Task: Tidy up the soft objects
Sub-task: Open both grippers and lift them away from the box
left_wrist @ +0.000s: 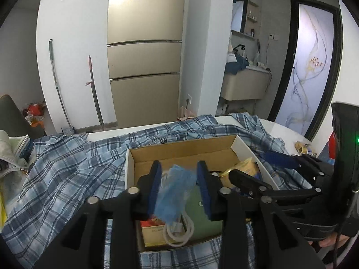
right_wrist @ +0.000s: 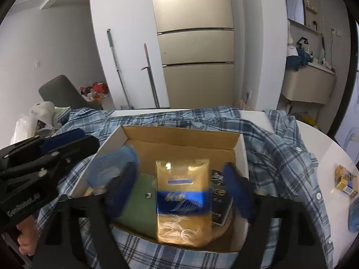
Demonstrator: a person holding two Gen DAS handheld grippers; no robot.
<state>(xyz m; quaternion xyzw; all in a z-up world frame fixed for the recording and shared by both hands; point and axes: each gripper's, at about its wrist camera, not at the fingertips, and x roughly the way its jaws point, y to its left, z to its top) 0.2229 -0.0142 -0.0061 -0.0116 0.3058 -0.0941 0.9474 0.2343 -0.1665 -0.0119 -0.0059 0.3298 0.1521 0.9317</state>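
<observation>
Left gripper: jaws part-open over the cardboard box. A crumpled blue plastic bag sits between the pads, but they look clear of it on both sides, so I'd call it let go.

Right gripper: jaws wide. A gold-and-blue tissue pack is in the gap and neither pad seems to press on it. It's blurred, so I can't tell if it's resting on anything.

Where the stuff is: both soft items are over or inside the box, which sits on a blue plaid shirt spread across the white table.

Already in the box: green pouch, dark small carton touching the tissue pack's right side, coiled white cable, red-and-yellow packet.

Still outside: small gold pack and something blue at the table's right edge. Guessing those are next.

What could go wrong: the bag is so light it could cling to a pad and get dragged back out when the gripper lifts. The tissue pack may tip against the carton. Both grippers are crowded over one box, so they could bump or shove it on the loose shirt.
</observation>
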